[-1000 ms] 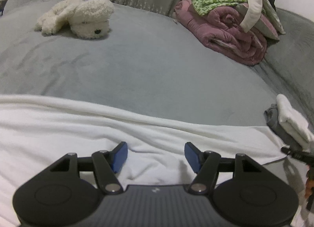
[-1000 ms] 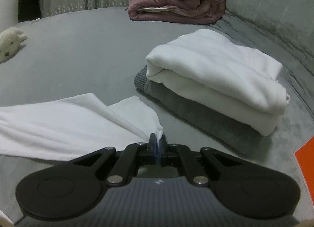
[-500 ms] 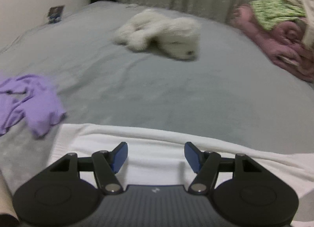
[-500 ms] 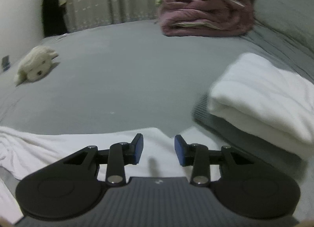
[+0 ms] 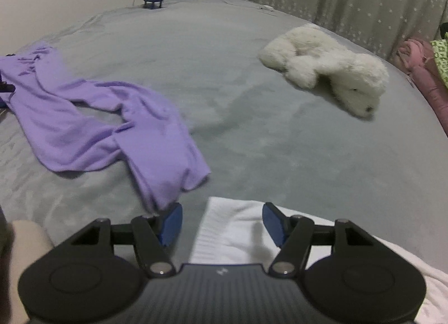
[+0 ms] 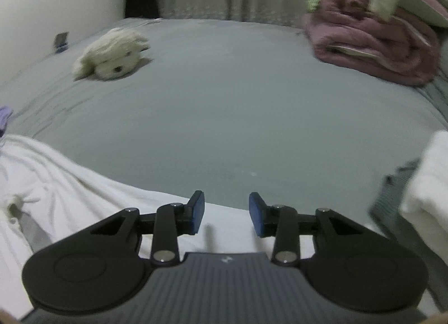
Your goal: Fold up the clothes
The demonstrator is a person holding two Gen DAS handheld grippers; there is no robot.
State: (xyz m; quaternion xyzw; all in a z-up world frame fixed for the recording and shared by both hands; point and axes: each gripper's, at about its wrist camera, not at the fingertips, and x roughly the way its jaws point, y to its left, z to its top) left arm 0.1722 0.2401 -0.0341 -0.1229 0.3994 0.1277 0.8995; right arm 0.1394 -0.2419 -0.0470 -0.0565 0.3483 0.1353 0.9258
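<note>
Both grippers apparently empty above white garment (image 5: 232, 228)

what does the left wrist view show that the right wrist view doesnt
Only the left wrist view shows the whole purple garment spread on the bed, and the open left gripper over the white garment's ribbed end.

Only the right wrist view shows the open right gripper and the folded stack of white and grey clothes at its right edge.

Both show the grey bedspread, the white plush toy, the white garment and part of the pink blanket pile.
</note>
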